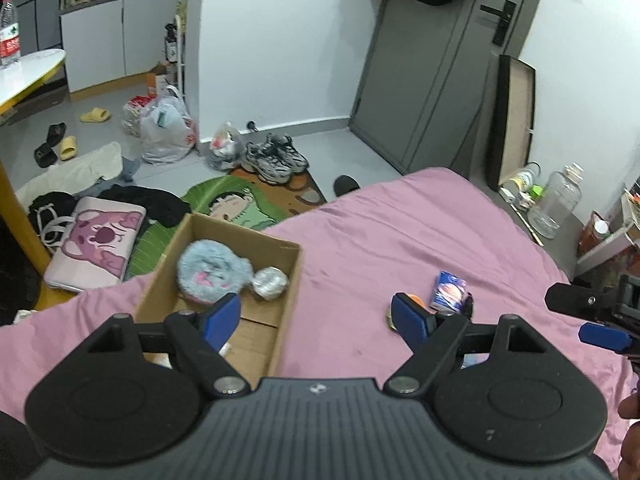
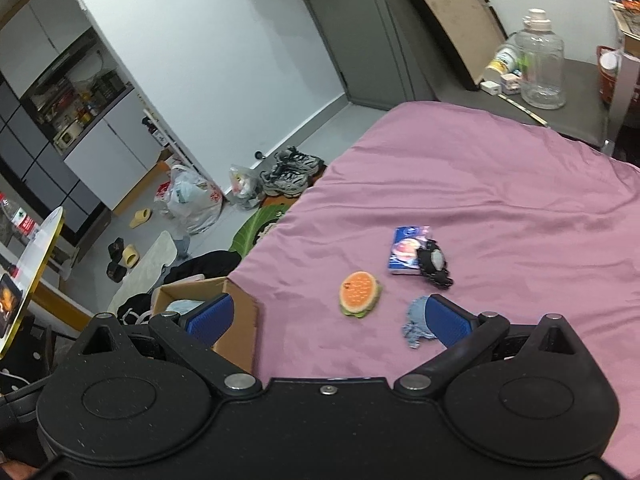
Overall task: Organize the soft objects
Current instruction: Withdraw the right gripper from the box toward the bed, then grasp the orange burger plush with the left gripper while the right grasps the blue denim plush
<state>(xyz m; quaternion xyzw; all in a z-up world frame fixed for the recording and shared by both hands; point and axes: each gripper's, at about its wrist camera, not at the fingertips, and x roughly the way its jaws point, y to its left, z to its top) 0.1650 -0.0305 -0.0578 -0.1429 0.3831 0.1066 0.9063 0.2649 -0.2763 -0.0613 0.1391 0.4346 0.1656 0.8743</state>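
A cardboard box (image 1: 288, 276) sits on the pink bed at the left; it also shows in the right wrist view (image 2: 240, 320). Inside lie a fluffy blue-grey plush (image 1: 212, 272) and a silvery ball (image 1: 271, 282). On the bed lie a burger-shaped plush (image 2: 359, 294), a blue tissue pack (image 2: 406, 254), a black wristwatch (image 2: 433, 263) and a blue-grey fabric scrap (image 2: 416, 322). My left gripper (image 1: 318, 316) is open and empty, over the box's right edge. My right gripper (image 2: 326, 316) is open and empty, just short of the burger plush; it also shows at the right in the left wrist view (image 1: 592, 316).
The pink bedsheet (image 2: 500, 184) covers the bed. On the floor beyond are sneakers (image 1: 276, 158), plastic bags (image 1: 166, 128), slippers, clothes and a pink pillow (image 1: 98, 242). A clear jug (image 2: 540, 68) stands on a grey ledge by the bed. A grey door (image 1: 432, 60) is behind.
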